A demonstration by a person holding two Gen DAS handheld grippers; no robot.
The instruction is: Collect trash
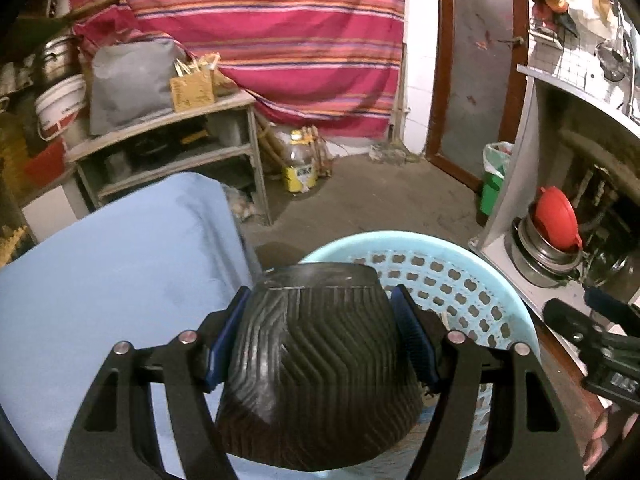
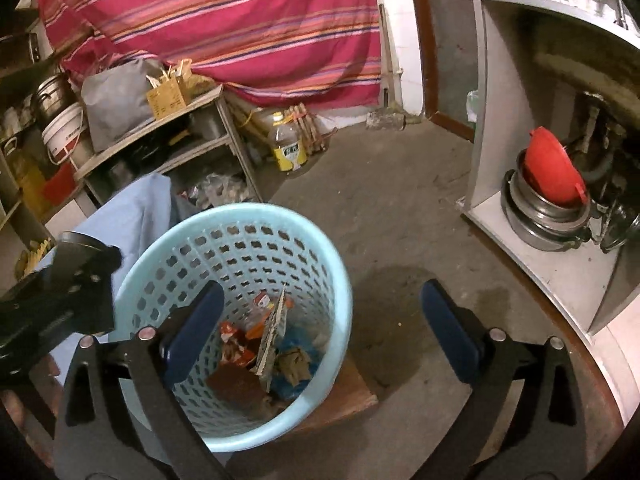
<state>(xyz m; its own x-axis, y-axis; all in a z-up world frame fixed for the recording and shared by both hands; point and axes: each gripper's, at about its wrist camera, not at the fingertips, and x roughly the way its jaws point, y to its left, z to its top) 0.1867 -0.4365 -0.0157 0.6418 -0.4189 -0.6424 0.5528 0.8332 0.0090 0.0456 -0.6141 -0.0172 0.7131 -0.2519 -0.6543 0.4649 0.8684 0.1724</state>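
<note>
Trash for this job is partly gathered already: wrappers and scraps of paper [image 2: 264, 352] lie at the bottom of the pale blue basket [image 2: 328, 256]. One more piece is in hand, a black ribbed rubber piece [image 1: 316, 368] that looks like a shoe sole or part of a boot, though I cannot tell which.

The left hand-held gripper [image 1: 320, 340] is clamped on that black piece, its blue pads [image 1: 224, 340] pressing either flank. The piece fills the span between the fingers, so the grip is wide and looks firm. It is held above the near rim of the basket, which suggests it is being carried there to be dropped in. Most of it appears to hang over the near rim, not the centre of the opening, so I judge it needs to go a little further forward before release.

The right hand-held gripper [image 2: 320, 332] is spread wide and holds nothing. It hovers with one finger over the basket's mouth and the other over the bare concrete floor [image 2: 400, 208], likely kept clear so the left can unload.

The basket stands on a small reddish-brown wooden stand [image 2: 352, 396] on the floor, beside a light blue cloth [image 1: 120, 264].
</note>
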